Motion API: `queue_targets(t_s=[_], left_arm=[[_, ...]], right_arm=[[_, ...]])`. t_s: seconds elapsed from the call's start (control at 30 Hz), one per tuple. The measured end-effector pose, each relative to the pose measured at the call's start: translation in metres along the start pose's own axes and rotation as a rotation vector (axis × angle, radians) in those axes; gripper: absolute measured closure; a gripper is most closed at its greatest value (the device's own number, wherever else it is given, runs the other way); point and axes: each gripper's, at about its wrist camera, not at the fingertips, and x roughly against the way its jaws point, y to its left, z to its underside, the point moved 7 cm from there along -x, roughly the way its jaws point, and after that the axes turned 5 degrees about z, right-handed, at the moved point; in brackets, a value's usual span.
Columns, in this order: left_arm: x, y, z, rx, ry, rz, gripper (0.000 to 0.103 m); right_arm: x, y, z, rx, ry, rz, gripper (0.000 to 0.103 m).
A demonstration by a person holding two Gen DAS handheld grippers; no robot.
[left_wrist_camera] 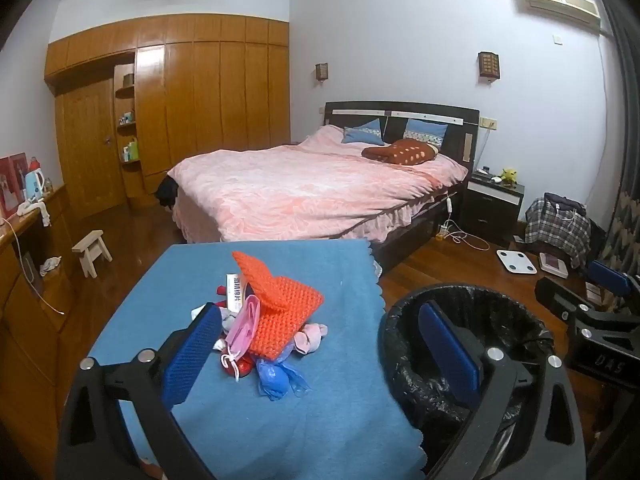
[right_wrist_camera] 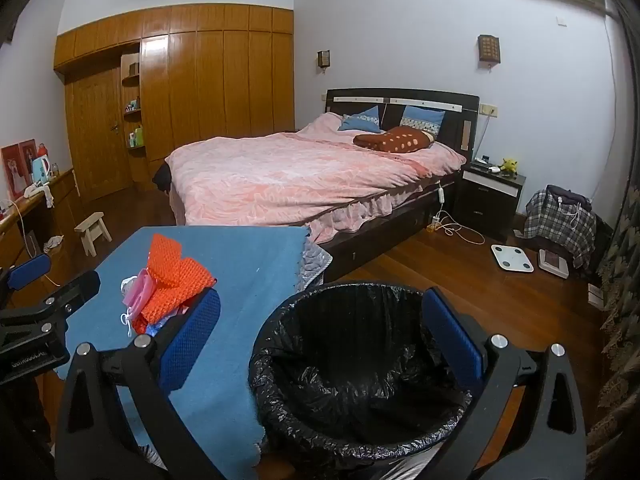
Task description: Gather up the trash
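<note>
A pile of trash lies on the blue cloth table (left_wrist_camera: 320, 400): an orange woven piece (left_wrist_camera: 280, 312), a pink wrapper (left_wrist_camera: 242, 326), a blue plastic bag (left_wrist_camera: 276, 378), a white box (left_wrist_camera: 235, 290). The pile also shows in the right wrist view (right_wrist_camera: 176, 280). A bin with a black liner (right_wrist_camera: 360, 364) stands right of the table; it also shows in the left wrist view (left_wrist_camera: 472, 344). My left gripper (left_wrist_camera: 320, 344) is open and empty, above the table near the pile. My right gripper (right_wrist_camera: 324, 328) is open and empty, over the bin.
A bed with a pink cover (left_wrist_camera: 312, 188) stands beyond the table. A small wooden stool (left_wrist_camera: 92, 250) and a low cabinet (left_wrist_camera: 28, 280) are at the left. A white scale (left_wrist_camera: 516, 261), a nightstand (left_wrist_camera: 494, 200) and a plaid bag (left_wrist_camera: 556, 224) are at the right.
</note>
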Motion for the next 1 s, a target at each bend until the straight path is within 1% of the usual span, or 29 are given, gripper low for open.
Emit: queue_targets(t_s=[1.0], left_arm=[[0.0002,-0.0002,-0.0002,0.0,-0.003,0.0,0.006]], right_arm=[[-0.0006,0.0015,0.0012,0.001,0.0,0.0,0.005]])
